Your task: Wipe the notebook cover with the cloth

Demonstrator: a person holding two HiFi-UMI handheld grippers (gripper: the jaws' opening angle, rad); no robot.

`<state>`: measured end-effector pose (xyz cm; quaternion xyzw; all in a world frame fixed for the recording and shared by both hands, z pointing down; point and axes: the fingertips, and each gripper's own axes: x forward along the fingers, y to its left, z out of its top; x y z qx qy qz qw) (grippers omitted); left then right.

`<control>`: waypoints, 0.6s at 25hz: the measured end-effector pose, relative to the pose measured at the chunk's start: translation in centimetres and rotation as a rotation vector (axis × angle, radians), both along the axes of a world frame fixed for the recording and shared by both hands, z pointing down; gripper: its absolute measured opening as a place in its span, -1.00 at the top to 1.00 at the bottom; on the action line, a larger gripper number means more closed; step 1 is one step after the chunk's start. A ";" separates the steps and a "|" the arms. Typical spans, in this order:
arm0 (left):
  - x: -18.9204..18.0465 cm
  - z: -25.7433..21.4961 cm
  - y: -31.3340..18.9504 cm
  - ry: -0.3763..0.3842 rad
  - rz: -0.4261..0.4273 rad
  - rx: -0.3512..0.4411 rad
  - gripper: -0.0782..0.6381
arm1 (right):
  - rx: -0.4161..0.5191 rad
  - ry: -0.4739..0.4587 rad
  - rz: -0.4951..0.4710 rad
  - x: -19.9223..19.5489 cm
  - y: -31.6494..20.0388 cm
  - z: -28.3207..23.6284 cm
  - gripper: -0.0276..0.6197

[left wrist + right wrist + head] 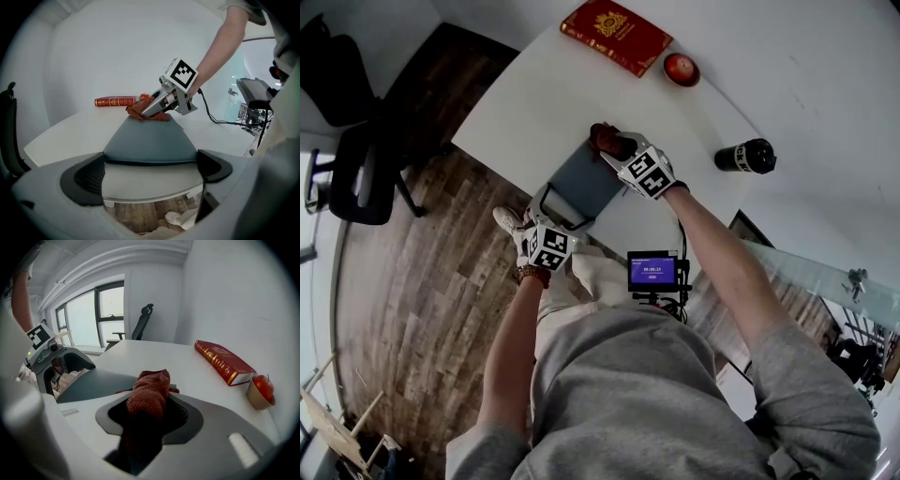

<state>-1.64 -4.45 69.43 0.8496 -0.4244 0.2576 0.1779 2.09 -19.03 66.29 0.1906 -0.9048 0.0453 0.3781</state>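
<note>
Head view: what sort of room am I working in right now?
Most likely an office: a large white desk, a black swivel chair beside it, and tall windows that show in the right gripper view.

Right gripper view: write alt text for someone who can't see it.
The right gripper clamps a bunched reddish-brown cloth on one end of a grey-blue notebook on a white table. To the right lie a red book and an apple in a small bowl.
</note>
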 end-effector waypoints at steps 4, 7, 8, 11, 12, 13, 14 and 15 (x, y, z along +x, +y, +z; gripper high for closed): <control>-0.1 0.1 0.0 -0.001 -0.003 0.001 -0.91 | 0.058 0.058 -0.038 -0.4 0.5 0.0 0.42; -0.1 0.0 -0.1 0.001 -0.003 0.003 -0.91 | 0.053 0.058 -0.027 -0.5 0.9 0.0 0.43; -0.1 0.1 -0.1 0.001 -0.003 0.004 -0.91 | 0.047 0.057 -0.028 -0.6 1.0 0.0 0.43; -0.1 0.1 -0.1 0.002 -0.003 0.004 -0.91 | 0.033 0.054 -0.035 -0.8 1.6 0.0 0.43; 0.0 0.1 -0.1 0.002 -0.003 0.005 -0.91 | 0.030 0.053 -0.035 -0.9 1.9 0.0 0.43; 0.0 0.1 -0.1 0.003 -0.002 0.006 -0.91 | 0.026 0.051 -0.036 -1.0 2.1 0.0 0.43; -0.1 0.1 -0.1 0.003 -0.002 0.006 -0.91 | 0.024 0.048 -0.037 -1.1 2.4 0.0 0.43; -0.1 0.1 -0.1 0.002 -0.003 0.005 -0.91 | 0.021 0.045 -0.040 -1.2 2.6 0.0 0.43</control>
